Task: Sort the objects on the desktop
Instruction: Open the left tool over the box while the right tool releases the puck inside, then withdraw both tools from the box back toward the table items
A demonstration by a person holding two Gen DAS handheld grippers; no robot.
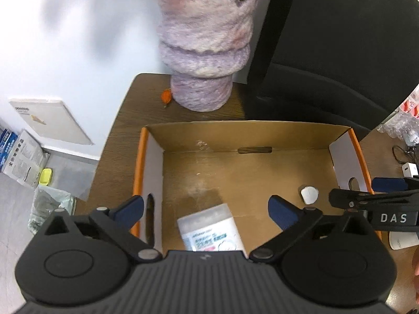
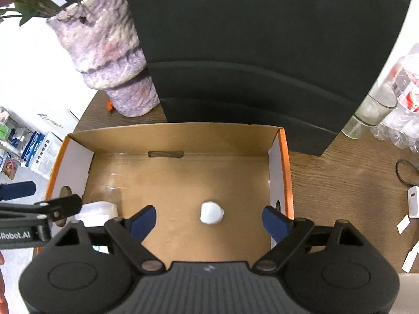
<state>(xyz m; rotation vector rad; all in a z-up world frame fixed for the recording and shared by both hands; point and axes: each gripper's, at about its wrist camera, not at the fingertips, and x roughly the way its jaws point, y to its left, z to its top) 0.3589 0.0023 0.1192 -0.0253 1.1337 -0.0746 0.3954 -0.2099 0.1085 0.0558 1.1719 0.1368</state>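
An open cardboard box (image 1: 248, 125) with orange outer sides stands on a wooden desk. Inside lie a blurred white packet with a printed label (image 1: 209, 231) and a small white rounded object (image 1: 309, 195). My left gripper (image 1: 207, 209) hangs open over the packet, its blue pads well apart and touching nothing. In the right wrist view my right gripper (image 2: 209, 216) is open above the box (image 2: 170, 136), and the small white object (image 2: 210, 212) lies on the floor between the pads, clear of both. The packet (image 2: 97, 210) shows at the left, partly hidden by the left gripper's fingers (image 2: 65, 204).
A purple textured vase (image 1: 201, 52) stands behind the box, with a small orange scrap (image 1: 166, 95) at its foot. A large black panel (image 2: 262, 52) rises at the back. A glass (image 2: 371, 115), plastic bottles (image 2: 406, 91), a white charger (image 2: 413, 201) and a cable sit to the right.
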